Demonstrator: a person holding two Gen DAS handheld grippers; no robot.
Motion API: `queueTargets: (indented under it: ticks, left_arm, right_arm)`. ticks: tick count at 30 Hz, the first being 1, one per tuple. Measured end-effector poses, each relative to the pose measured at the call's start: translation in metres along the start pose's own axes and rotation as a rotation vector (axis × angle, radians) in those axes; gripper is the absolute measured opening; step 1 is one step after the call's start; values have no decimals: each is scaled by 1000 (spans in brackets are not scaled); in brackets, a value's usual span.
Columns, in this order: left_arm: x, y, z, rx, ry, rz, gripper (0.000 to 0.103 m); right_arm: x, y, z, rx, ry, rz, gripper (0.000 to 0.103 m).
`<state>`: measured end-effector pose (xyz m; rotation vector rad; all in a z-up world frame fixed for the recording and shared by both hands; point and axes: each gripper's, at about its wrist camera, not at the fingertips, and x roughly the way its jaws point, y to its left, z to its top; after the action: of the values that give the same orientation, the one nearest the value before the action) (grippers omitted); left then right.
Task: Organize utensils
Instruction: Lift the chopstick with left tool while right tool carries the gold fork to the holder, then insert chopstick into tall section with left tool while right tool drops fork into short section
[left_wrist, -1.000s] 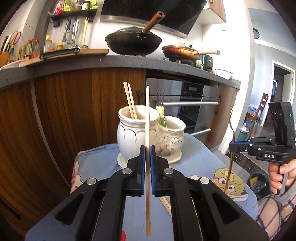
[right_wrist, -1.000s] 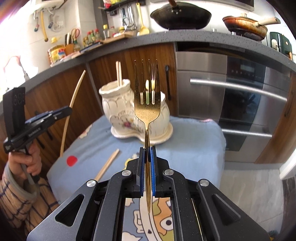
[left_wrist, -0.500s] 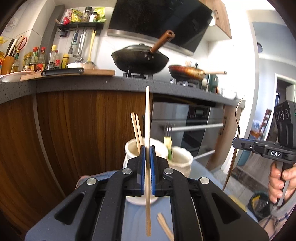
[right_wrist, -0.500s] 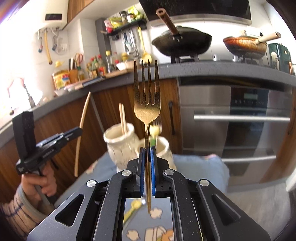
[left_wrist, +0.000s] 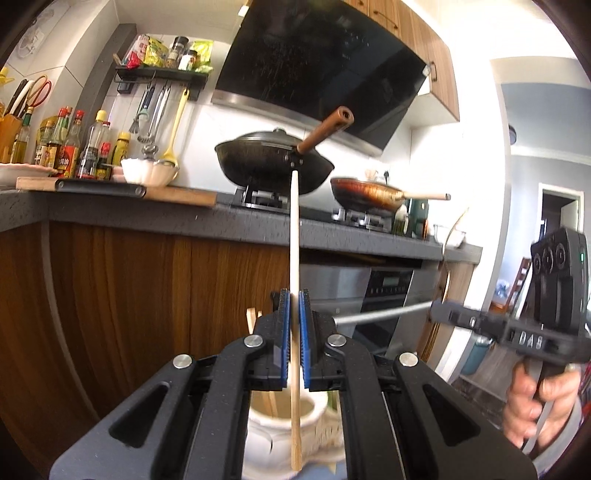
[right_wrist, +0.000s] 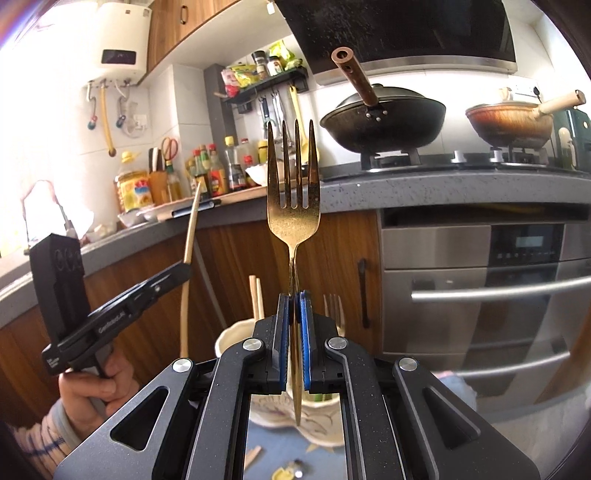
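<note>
My left gripper (left_wrist: 294, 295) is shut on a pale wooden chopstick (left_wrist: 294, 236) that stands upright over the white ceramic holder (left_wrist: 280, 417). The right gripper (right_wrist: 294, 295) is shut on the handle of a gold fork (right_wrist: 293, 218) with its tines up. Below it the holder's two pots (right_wrist: 232, 332) carry a pair of chopsticks (right_wrist: 255, 295) on the left and another fork (right_wrist: 334, 306) on the right. In each wrist view the other gripper shows at the side in a person's hand: left gripper (right_wrist: 183, 269), right gripper (left_wrist: 439, 312).
A loose chopstick (right_wrist: 253, 456) lies on the blue patterned tablecloth (right_wrist: 269, 439) in front of the holder. Behind are wooden cabinets, a grey counter (left_wrist: 110, 210) with bottles and a cutting board, two woks (left_wrist: 273, 164) on the hob, and a steel oven (right_wrist: 480, 288).
Both grippers have risen with their utensils still clamped. The holder has sunk to the bottom of both views and the counter and hood now fill the upper part.
</note>
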<state>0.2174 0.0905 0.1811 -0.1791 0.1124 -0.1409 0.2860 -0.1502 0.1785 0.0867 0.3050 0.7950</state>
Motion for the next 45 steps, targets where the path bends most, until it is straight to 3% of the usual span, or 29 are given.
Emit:
queueTargets:
  ticks: [6,11,17,26,35,45]
  left_arm:
    - [22,3,10,-18,-68,3,5]
    - [42,9,-2,-41,-80,30,5]
    - [54,8,-28,-7,-30,78,5]
    - [46,7,-59,9,54,116,5]
    - [52,4,-70,22,118,144,5]
    - [55,3,-71,34,151,167,5]
  right_arm:
    - [20,-1,6,-11,-1,-13,7]
    - [33,-2,8,-14,-9,-37,7]
    - [49,-5,0,-26,15,-75,7]
    - [73,-10,-31,-58,129,-123,7]
    - [92,-18,-52,-35,211,-137,7]
    - [102,-27,-51,13,224,-131,7]
